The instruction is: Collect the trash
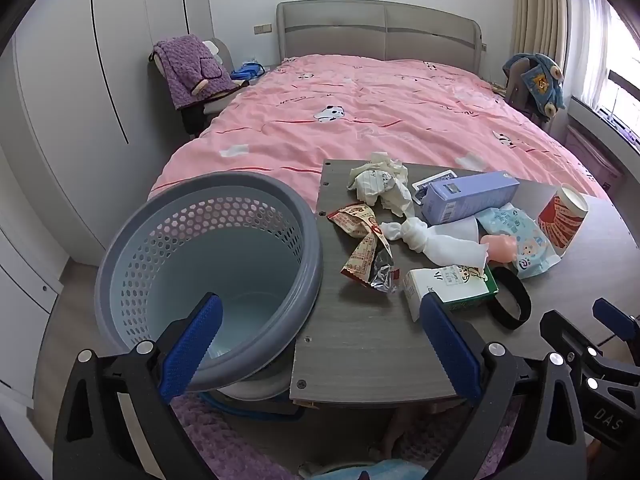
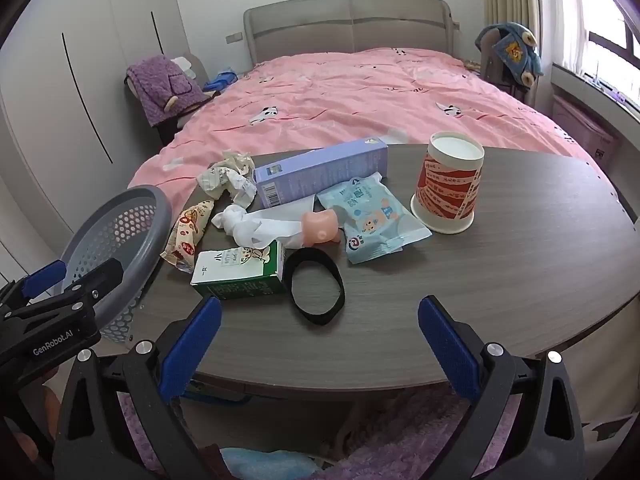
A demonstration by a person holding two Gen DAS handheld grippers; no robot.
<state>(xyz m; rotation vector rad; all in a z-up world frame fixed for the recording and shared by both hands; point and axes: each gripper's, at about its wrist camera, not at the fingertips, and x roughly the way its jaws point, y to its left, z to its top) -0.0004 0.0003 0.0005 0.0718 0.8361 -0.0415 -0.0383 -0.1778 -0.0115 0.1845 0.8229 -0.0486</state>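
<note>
A grey perforated waste basket [image 1: 208, 264] stands empty against the table's left edge. Trash lies on the dark wood table [image 2: 500, 272]: crumpled paper [image 2: 232, 180], a snack wrapper [image 2: 192, 228], a purple box [image 2: 320, 172], a white cloth [image 2: 260, 228], a blue wipes pack [image 2: 376, 216], an upturned red paper cup [image 2: 448, 184] and a green milk carton [image 2: 240, 272]. My left gripper [image 1: 320, 304] hovers open between basket and carton, holding nothing. My right gripper [image 2: 320, 308] hangs open over the table's near edge, in front of a black band [image 2: 318, 292].
A bed with a pink cover [image 1: 360, 120] lies behind the table. Chairs draped with clothes stand at its left [image 1: 192, 68] and right [image 1: 536, 80]. White wardrobes [image 1: 80, 100] line the left wall. A purple rug [image 2: 400, 440] lies under the table.
</note>
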